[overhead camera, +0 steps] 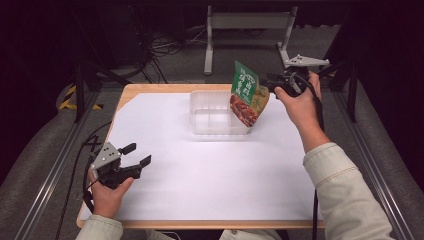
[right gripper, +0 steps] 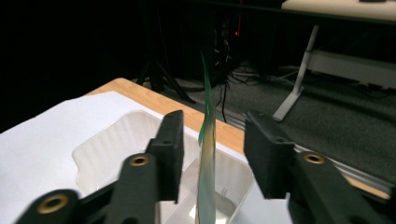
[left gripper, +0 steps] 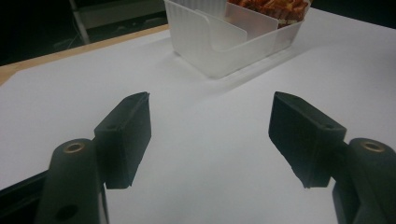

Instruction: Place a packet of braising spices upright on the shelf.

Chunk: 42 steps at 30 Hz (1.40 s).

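**Green-and-orange foil pouch standing in a clear tray, between the spread jaws of the right tool**

Green at the top and orange-red below, the printed snack pouch stands on its lower edge in the right-hand end of the translucent plastic tray, leaning against the tray's wall. In the right gripper view the pouch appears edge-on, rising between the two black jaws of the right tool; a gap shows on either side of it, so the jaws are released and the pads do not press on the film. In the high view the right tool sits just beside the pouch's upper right edge.

Handling, as a judgement: the pouch looks light and thin, a flexible laminated film with a smooth, probably slippery surface. It holds its shape only loosely; it is likely to bend or fold if pinched low or pushed sideways, and its contents may crush under a hard squeeze. The flat sealed margin along the top, nearest the tool's pads, seems the best place to take hold, since it is stiffer and empty of contents. Closing squarely across that strip should keep the film from sliding out.

The tray itself appears rigid but light, with an inner divider, and could shift on the white-covered worktop if the pouch drags on it.

The left tool rests well apart, near the worktop's front left corner, its jaws wide and empty above bare white sheet.
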Motion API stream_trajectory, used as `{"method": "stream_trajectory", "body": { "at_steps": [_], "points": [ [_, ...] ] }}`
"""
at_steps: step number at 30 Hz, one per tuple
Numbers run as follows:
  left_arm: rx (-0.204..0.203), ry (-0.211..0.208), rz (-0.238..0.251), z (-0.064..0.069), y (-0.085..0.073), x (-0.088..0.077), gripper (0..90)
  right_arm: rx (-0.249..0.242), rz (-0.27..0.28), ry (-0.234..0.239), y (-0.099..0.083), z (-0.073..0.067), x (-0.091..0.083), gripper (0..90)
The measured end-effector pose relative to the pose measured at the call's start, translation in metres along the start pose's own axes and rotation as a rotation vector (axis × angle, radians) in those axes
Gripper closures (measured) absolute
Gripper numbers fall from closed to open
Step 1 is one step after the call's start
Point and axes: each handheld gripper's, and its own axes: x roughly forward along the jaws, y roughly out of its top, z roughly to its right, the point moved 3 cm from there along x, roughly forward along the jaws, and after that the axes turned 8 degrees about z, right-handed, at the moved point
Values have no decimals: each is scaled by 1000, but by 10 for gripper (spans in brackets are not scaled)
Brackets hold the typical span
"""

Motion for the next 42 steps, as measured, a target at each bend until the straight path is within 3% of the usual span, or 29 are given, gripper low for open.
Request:
{"method": "stream_trajectory", "body": {
  "at_steps": [5,8,17,24,32,42],
  "points": [
    [-35,-15,21,0,1,0,303,-30,45,23,0,0,-23,391],
    [-35,-18,22,0,1,-1,300,-46,69,46,-3,-2,-38,329],
    [-23,-27,29,2,4,-2,289,-62,111,148,-13,-8,-77,274],
    [-23,-40,48,3,6,-3,282,-84,118,190,-20,-17,-98,246],
    [-17,-64,58,3,6,-6,264,-110,122,213,-30,-21,-112,229],
    [-12,-89,63,5,6,-6,256,-114,101,212,-63,-26,-117,222]
  ]
}}
